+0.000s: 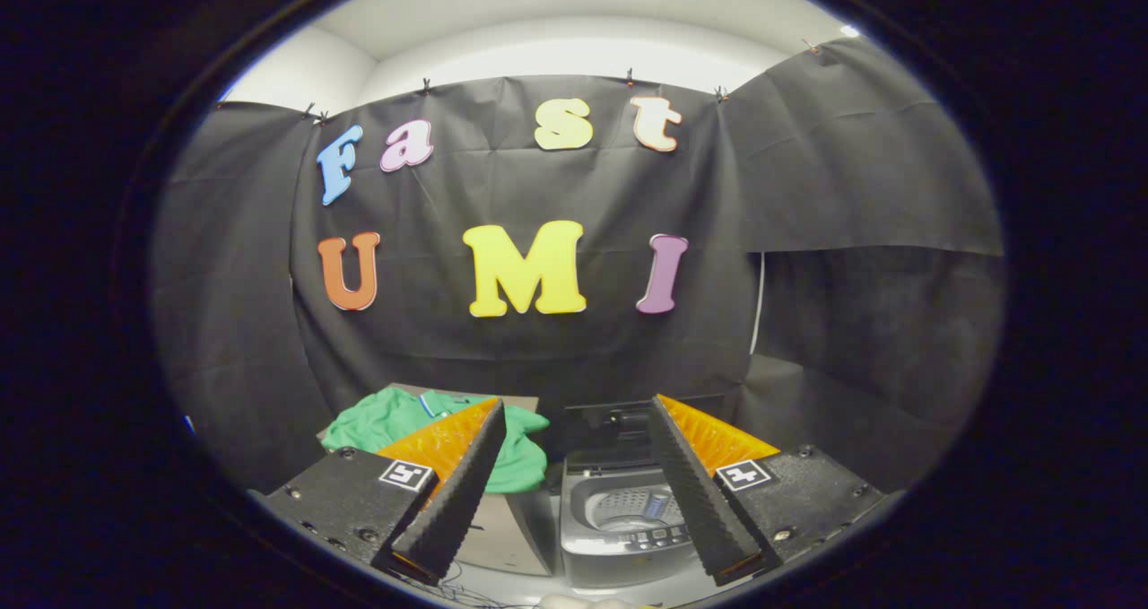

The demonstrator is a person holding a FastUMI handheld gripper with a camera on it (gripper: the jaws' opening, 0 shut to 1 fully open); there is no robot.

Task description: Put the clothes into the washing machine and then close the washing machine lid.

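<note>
The gripper is wide open and holds nothing. The washing machine, lid up, stands beyond its fingers. Just beside the machine, green clothes lie on a box. Better approach the bunched middle and pinch deep.

Black cloth wall, white ceiling w/ light.

No wording can be read. The washing machine has a control panel with marks too small to make out. The gripper, fingers spread apart above the washing machine, carries two square black-and-white coded tags, one on each side.
</note>
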